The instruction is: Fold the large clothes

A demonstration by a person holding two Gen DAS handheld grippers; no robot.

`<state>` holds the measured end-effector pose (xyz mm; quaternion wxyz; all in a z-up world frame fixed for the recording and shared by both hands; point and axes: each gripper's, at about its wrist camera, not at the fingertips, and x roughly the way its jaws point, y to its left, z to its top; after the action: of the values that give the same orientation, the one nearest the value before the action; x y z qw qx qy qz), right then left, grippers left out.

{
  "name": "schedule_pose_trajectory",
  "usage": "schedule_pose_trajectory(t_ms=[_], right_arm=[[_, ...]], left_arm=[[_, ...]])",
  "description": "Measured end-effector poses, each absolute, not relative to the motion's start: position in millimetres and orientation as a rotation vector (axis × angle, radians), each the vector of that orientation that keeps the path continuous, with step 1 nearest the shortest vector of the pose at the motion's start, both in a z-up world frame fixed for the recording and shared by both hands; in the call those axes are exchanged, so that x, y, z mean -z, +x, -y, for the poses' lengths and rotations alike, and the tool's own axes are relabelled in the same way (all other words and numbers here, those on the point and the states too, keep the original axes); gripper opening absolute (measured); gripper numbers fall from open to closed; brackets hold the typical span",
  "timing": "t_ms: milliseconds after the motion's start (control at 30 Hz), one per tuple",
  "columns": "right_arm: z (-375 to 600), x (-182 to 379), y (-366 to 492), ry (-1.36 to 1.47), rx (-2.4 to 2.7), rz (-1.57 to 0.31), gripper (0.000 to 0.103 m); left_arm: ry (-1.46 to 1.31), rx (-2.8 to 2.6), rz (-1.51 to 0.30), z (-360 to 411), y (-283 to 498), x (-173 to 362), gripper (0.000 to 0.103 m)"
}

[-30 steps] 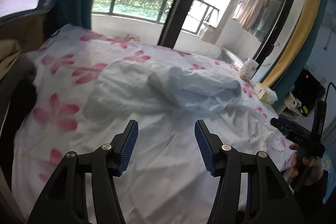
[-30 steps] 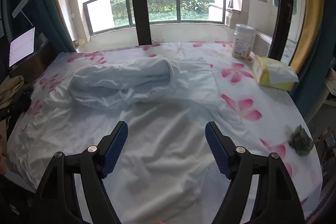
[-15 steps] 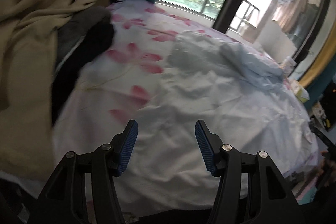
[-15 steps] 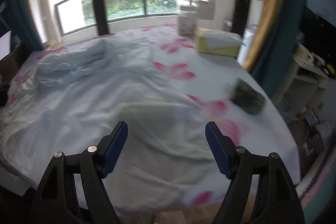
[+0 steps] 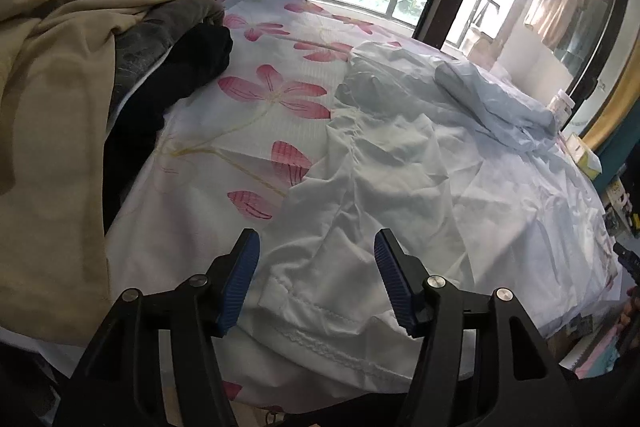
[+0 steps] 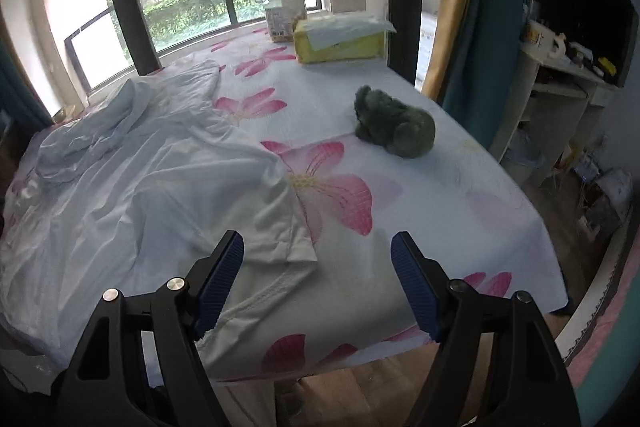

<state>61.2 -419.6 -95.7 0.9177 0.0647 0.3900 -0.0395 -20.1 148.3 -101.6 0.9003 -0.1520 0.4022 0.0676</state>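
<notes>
A large pale blue-white garment (image 5: 400, 163) lies spread and wrinkled over a bed with a pink-flower sheet (image 5: 256, 107). Its far part is bunched into a roll. My left gripper (image 5: 316, 279) is open, just above the garment's stitched hem at the near left edge. In the right wrist view the garment (image 6: 152, 179) covers the left half of the bed. My right gripper (image 6: 316, 279) is open above the garment's near right corner and hem (image 6: 296, 259), holding nothing.
A heap of beige, grey and black clothes (image 5: 80, 75) lies left of the bed. A green plush toy (image 6: 394, 125), a yellow tissue pack (image 6: 340, 39) and a jar (image 6: 284, 15) sit on the bed's right and far side. A shelf unit (image 6: 560, 87) stands right.
Both grippers have swung apart and lowered: the left toward the garment's left hem, the right toward its right corner. Both stay open.
</notes>
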Motion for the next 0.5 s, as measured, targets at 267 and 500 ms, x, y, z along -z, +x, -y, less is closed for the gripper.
schedule_pose_trajectory(t_ms=[267,500], right_arm=[[364.9,98.9,67.7,-0.146,0.003,-0.794,0.065],[357.1,108.9,75.7,-0.157,-0.051,-0.814,0.014]], left_arm=[[-0.328,-0.118,-0.845,-144.4,-15.9,101.3,0.063],[-0.300,-0.114,-0.861,-139.8,-13.6,101.6,0.063]])
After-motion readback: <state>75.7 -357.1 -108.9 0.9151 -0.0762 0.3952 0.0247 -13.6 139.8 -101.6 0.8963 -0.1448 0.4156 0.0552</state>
